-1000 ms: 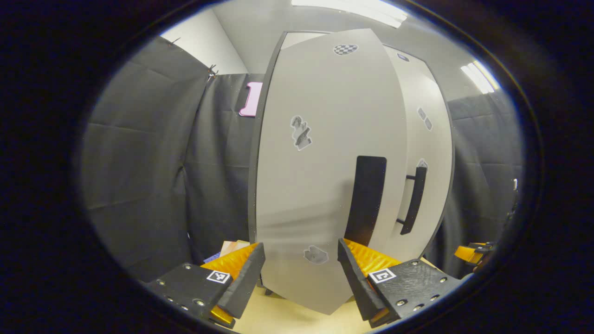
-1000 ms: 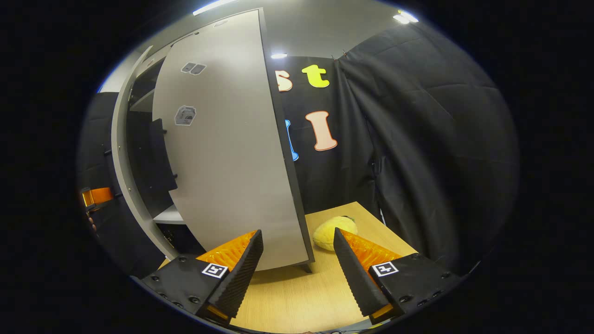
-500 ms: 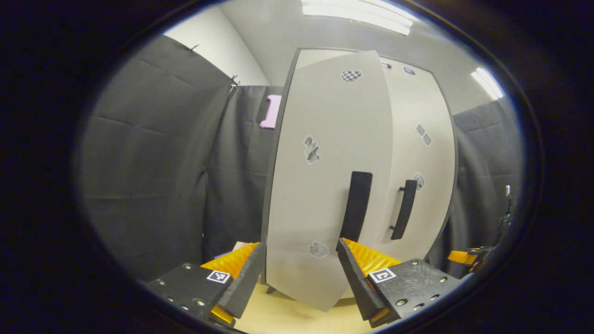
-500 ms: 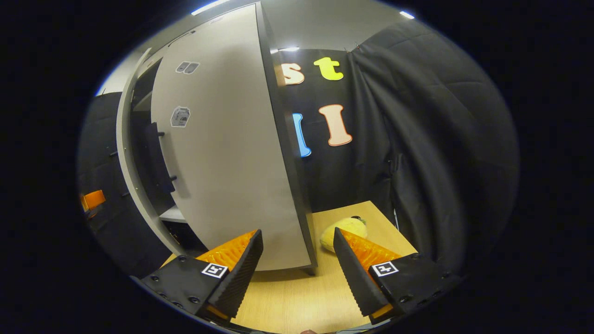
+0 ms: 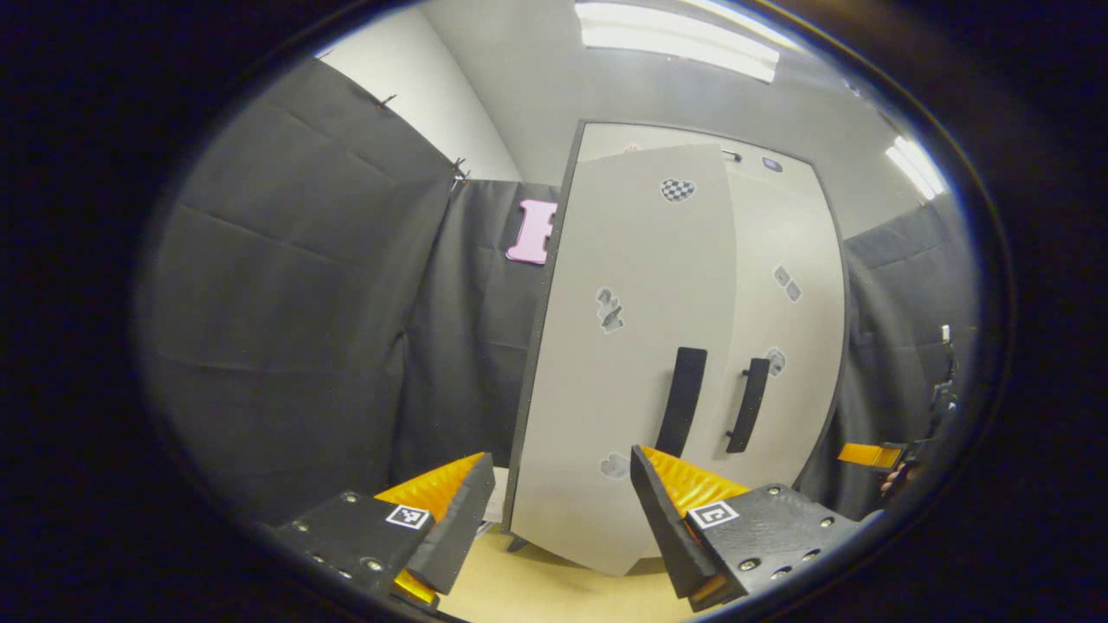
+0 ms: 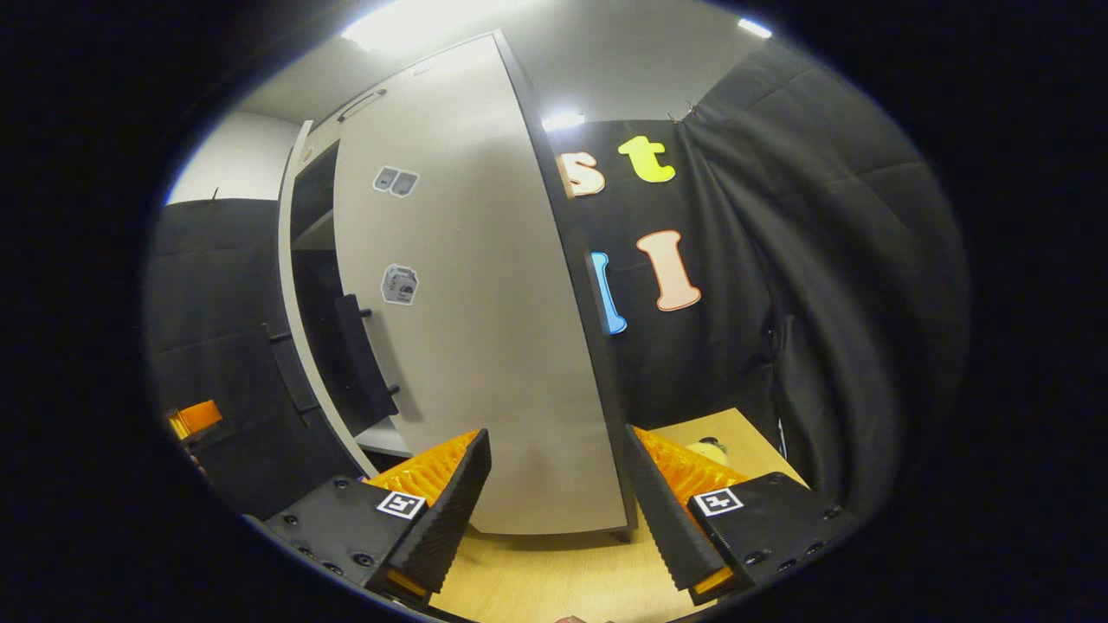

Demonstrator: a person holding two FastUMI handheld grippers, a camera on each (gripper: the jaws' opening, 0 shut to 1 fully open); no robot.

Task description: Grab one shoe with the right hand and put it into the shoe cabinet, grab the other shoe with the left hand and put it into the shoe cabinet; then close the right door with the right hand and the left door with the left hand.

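Both your grippers, left [image 5: 561,519] and right [image 6: 558,510], gape empty; tall grey cabinet doors [image 6: 472,346] remain ajar, an off-centre push could rebound them.

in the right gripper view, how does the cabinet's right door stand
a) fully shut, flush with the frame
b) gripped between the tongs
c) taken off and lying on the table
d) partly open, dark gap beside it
d: the right door stands upright and ajar, with the dark cabinet interior showing at its handle edge, while the right tongs stand open in front of it, gripping nothing.
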